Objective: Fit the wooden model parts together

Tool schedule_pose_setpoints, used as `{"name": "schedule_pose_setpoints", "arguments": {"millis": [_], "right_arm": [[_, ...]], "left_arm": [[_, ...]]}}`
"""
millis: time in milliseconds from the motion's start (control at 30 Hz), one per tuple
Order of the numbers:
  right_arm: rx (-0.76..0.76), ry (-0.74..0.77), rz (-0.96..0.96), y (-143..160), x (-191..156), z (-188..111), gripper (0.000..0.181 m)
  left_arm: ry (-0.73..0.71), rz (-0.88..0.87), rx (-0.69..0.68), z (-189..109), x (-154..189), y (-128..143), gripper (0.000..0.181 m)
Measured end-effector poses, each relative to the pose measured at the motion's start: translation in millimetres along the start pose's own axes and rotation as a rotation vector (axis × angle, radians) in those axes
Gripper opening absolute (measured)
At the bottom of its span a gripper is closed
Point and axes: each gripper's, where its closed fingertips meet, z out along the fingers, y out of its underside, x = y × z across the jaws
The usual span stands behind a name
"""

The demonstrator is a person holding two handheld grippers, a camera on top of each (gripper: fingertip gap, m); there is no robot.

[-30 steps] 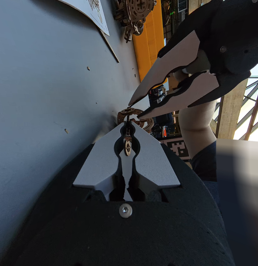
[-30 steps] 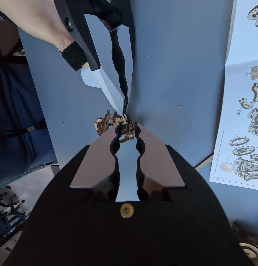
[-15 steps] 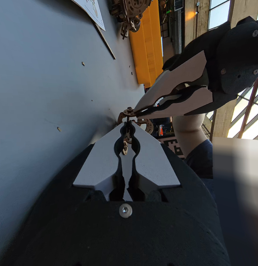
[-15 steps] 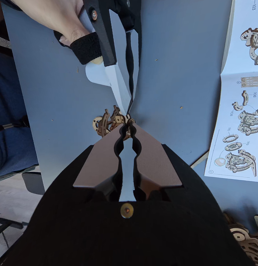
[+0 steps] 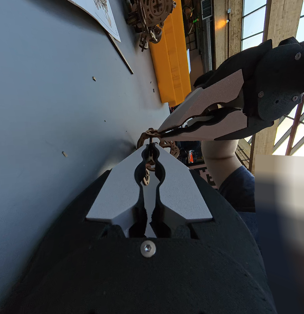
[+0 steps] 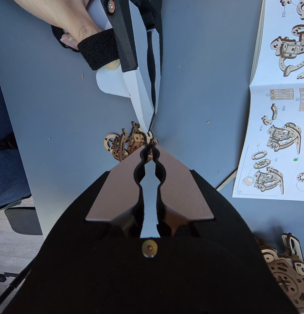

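A small wooden model sub-assembly (image 6: 131,144), with curved arms and a boxy core, is held just above the grey table (image 6: 190,68). My left gripper (image 5: 150,145), with white fingers, is shut on a thin part of it; a small wheel (image 5: 146,178) shows in the gap between its fingers. My right gripper (image 6: 149,146), with brown fingers, is shut on a small wooden ring (image 5: 152,132) at the model's top. In the left wrist view the right gripper (image 5: 160,134) comes in from the right. In the right wrist view the left gripper (image 6: 150,130) comes in from above.
An open instruction booklet (image 6: 275,119) lies at the right over a thin wooden sheet. A larger built wooden model (image 6: 287,271) stands near it, also in the left wrist view (image 5: 151,13). A yellow bin (image 5: 171,59) sits beyond the table edge. Small wood chips dot the table. Only a small space, under 4 cm, lies between the two pairs of fingers.
My right gripper has closed from open onto the ring at the top of the model. The left gripper has kept its hold, and both have shifted slightly.
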Motion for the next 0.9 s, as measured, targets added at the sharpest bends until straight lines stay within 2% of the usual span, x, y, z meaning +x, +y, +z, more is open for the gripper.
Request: {"name": "schedule_pose_setpoints", "arguments": {"millis": [900], "right_arm": [[-0.082,0.035,-0.036,-0.4,3.8,2.7,0.002]], "left_arm": [[-0.019,0.032,0.024,-2.9,1.3,-2.5,0.001]]}}
